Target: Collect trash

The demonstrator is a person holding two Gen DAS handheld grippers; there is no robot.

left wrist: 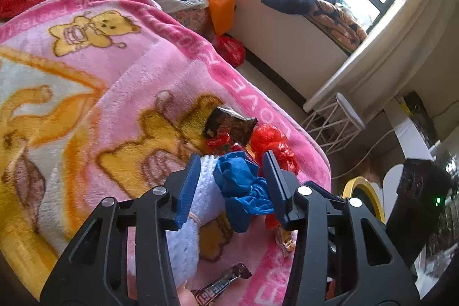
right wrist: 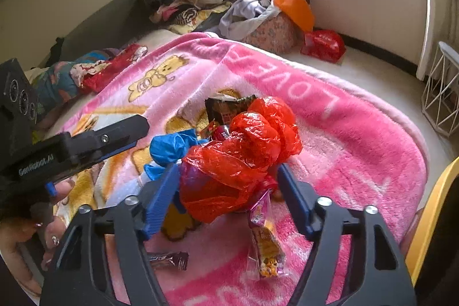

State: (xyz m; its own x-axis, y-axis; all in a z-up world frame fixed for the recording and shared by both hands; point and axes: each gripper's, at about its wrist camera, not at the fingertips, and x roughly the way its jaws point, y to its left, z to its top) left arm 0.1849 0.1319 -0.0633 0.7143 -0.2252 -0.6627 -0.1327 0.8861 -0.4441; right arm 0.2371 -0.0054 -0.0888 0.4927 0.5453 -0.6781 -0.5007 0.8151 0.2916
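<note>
Left gripper (left wrist: 233, 177) jaws straddle blue wad (left wrist: 242, 185), seemingly untouched.

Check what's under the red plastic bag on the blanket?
Under the red plastic bag: a purple-and-yellow snack wrapper pokes out below, and a dark foil packet shows behind it, all on the pink blanket. Anything directly beneath the bag is covered.
</note>
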